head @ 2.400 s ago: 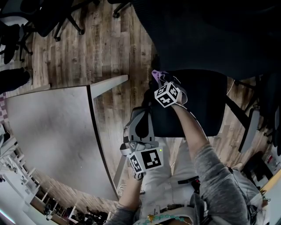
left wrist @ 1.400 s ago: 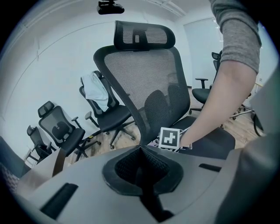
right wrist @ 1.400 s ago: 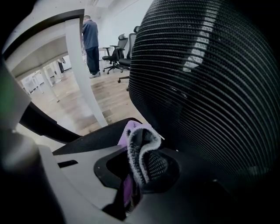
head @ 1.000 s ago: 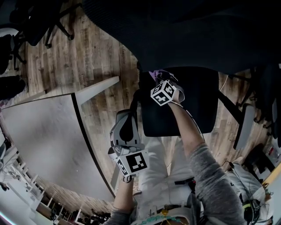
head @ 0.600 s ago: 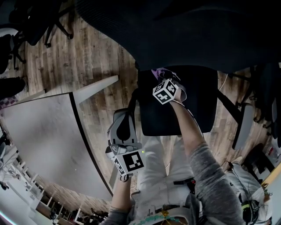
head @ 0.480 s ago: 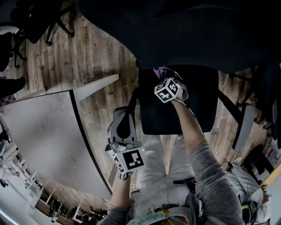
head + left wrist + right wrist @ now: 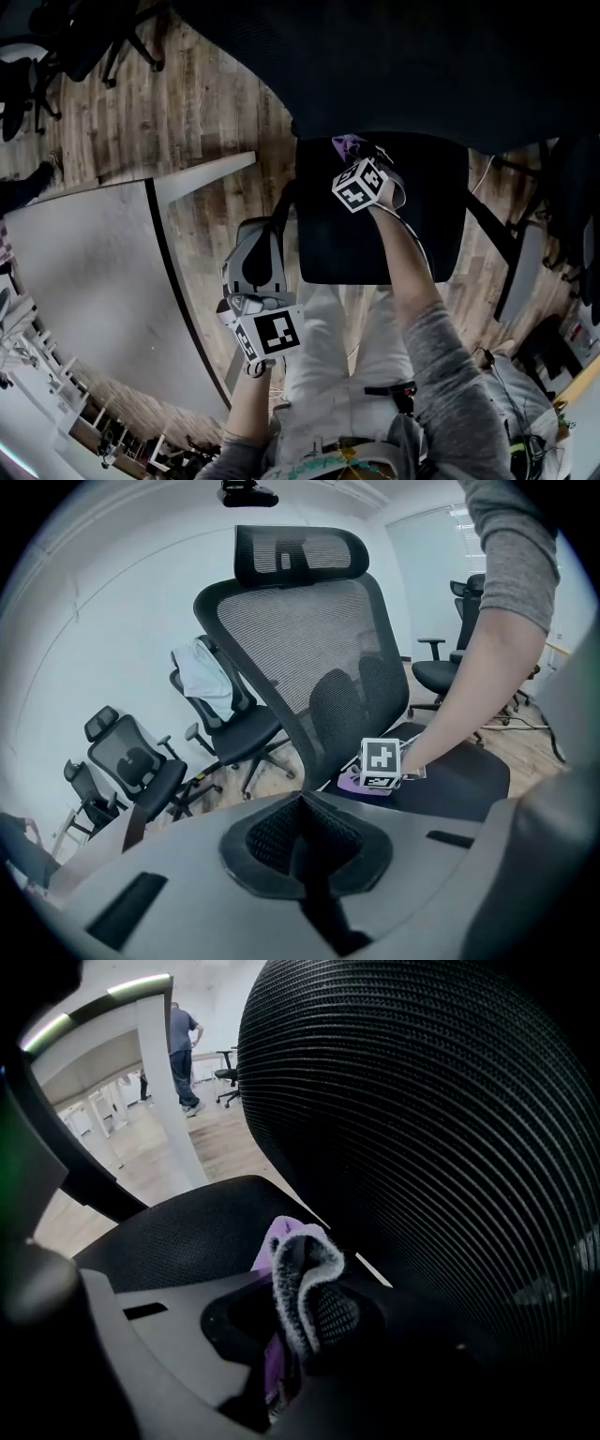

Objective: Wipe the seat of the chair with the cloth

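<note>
Right hand-held gripper (image 7: 298, 1335): jaws pinched onto the cloth (image 7: 292, 1258), a purple fold with a grey fringe bunched between them. The cloth is pressed down at the back edge of the seat (image 7: 412, 225), toward its left rear corner, right where the backrest (image 7: 422, 1101) rises.

From that hand-held gripper, nearly all the seat lies toward me and off to the right. The seat's longer run goes front to back, along my forearm. I judge the next stroke should pull toward the seat's front edge, then shift rightward.

Left hand-held gripper (image 7: 255, 253): jaws together, nothing in them. It hangs off the seat's left edge, clear of it. The right one is plainly the nearer and does the work.
</note>
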The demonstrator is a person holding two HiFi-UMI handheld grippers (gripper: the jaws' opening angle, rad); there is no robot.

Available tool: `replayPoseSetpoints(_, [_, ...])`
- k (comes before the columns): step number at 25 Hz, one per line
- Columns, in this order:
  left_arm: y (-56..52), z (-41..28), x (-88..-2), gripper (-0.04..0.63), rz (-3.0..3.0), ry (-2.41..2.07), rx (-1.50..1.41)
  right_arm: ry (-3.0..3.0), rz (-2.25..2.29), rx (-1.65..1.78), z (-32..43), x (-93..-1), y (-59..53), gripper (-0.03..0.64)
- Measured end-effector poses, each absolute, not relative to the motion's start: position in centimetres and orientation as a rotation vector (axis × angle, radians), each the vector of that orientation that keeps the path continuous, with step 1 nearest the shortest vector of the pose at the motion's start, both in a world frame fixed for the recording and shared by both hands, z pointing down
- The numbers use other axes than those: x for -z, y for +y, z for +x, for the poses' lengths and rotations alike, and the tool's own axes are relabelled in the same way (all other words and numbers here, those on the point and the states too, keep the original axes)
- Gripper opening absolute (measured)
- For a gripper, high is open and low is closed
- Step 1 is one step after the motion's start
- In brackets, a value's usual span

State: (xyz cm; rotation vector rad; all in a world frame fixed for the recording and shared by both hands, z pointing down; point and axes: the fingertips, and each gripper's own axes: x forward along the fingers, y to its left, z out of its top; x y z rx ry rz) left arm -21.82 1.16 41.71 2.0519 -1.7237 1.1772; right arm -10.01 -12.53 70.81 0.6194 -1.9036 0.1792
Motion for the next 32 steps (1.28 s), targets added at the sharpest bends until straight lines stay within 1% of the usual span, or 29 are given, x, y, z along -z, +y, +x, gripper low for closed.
replayPoseSetpoints(8, [1.1, -21.8, -41.5, 0.0, 2.074, -1.71, -1.162, -1.895, 0.622, -0.167, -8.6, -71.0, -12.8, 0.052])
replayPoseSetpoints(22, [0.7, -22.0, -40.8, -0.002, 2.104, -1.73, -1.221, -1.878, 0.616, -0.144, -6.6, -70.9, -13.6, 0.052])
replayPoseSetpoints(32, [0.6, -21.8, -41.1, -0.002, 2.106, -1.73, -1.229, -1.847, 0.631, -0.135, -3.7, -71.4, -14.4, 0.052])
